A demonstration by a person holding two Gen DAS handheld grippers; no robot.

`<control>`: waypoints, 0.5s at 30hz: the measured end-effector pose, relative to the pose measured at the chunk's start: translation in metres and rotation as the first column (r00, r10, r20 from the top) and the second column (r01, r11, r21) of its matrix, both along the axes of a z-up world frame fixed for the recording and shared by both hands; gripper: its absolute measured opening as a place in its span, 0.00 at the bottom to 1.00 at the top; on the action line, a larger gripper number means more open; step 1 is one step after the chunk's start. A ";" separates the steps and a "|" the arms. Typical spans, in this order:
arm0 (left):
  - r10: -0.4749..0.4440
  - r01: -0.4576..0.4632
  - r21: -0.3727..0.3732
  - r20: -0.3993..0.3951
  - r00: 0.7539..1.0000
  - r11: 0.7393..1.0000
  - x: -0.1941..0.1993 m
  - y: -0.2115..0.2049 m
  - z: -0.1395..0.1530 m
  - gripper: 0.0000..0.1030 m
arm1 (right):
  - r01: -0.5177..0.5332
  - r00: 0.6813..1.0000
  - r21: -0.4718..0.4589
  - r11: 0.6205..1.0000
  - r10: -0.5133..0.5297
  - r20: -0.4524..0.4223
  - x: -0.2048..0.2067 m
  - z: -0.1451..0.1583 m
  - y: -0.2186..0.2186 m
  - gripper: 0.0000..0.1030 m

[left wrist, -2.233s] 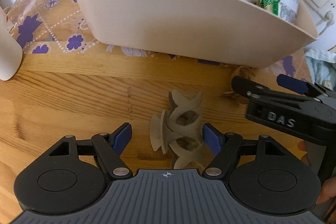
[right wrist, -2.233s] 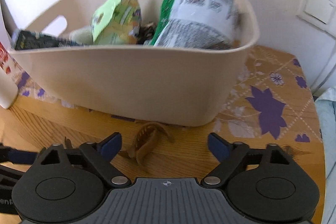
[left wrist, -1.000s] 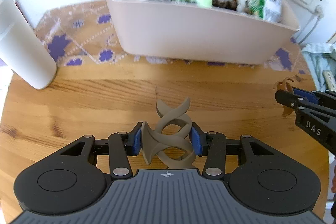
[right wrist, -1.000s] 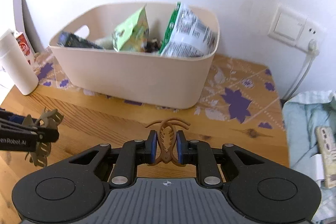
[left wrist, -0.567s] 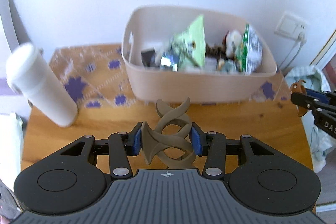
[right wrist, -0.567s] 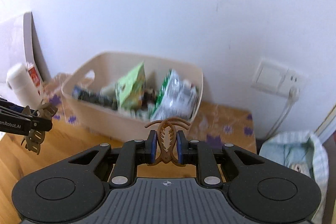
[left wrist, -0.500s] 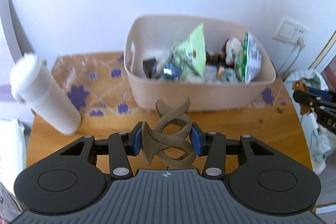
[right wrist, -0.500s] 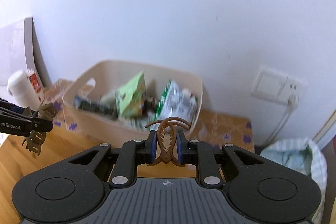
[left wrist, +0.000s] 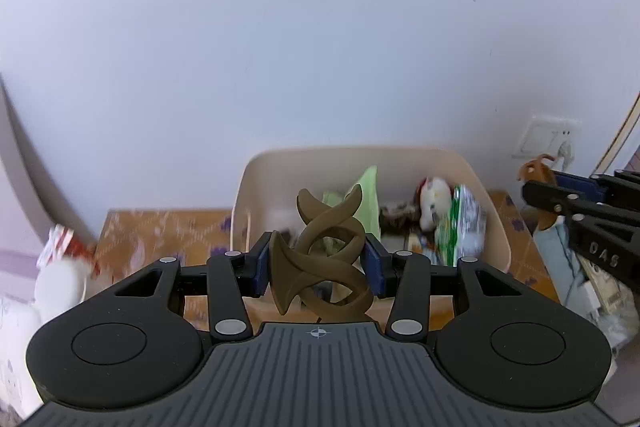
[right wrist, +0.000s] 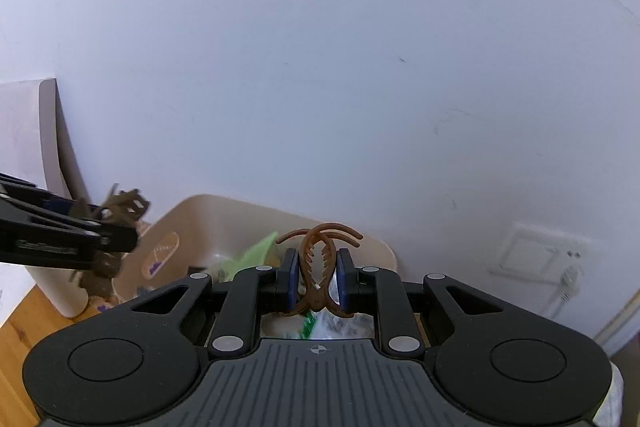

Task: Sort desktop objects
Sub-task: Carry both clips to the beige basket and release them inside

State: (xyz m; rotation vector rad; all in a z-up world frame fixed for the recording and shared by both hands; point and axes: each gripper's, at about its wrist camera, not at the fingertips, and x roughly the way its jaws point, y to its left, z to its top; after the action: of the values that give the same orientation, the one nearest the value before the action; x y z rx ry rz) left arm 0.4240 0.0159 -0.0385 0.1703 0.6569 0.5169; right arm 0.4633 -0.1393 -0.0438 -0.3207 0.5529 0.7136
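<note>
The left hand-held gripper [left wrist: 319, 265] clamps a twisted olive hair clip [left wrist: 322, 259]; the right hand-held gripper [right wrist: 318, 281] pinches a toothed brown claw clip [right wrist: 319, 269] above the smooth beige bin [left wrist: 494, 211].

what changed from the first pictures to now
Both grippers closed on hair clips that lay on the wooden table and lifted them: the left gripper took the olive twisted hair claw, the right gripper the small brown hair clip. Both now hang above the beige storage basket, which shows lower in each view. The basket and its snack packets stayed put.
</note>
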 end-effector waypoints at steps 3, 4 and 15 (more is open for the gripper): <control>0.022 -0.022 0.003 0.009 1.000 1.000 0.019 0.006 -0.001 0.45 | -0.015 1.000 -0.004 1.000 0.015 -0.007 0.011 -0.005 0.012 0.17; 0.025 -0.025 -0.001 0.010 1.000 1.000 0.025 0.008 -0.002 0.46 | -0.018 1.000 -0.012 1.000 0.018 -0.011 0.014 -0.008 0.017 0.17; 0.068 -0.064 0.037 -0.115 0.991 0.997 0.083 0.029 -0.045 0.46 | -0.030 0.993 -0.129 0.991 0.014 -0.118 0.040 -0.061 0.063 0.17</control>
State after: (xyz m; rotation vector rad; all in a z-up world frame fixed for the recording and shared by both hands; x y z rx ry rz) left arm 0.5069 0.0445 -0.0836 0.2119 0.7694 0.5854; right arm 0.5037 -0.0767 -0.1047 -0.4092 0.7096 0.7220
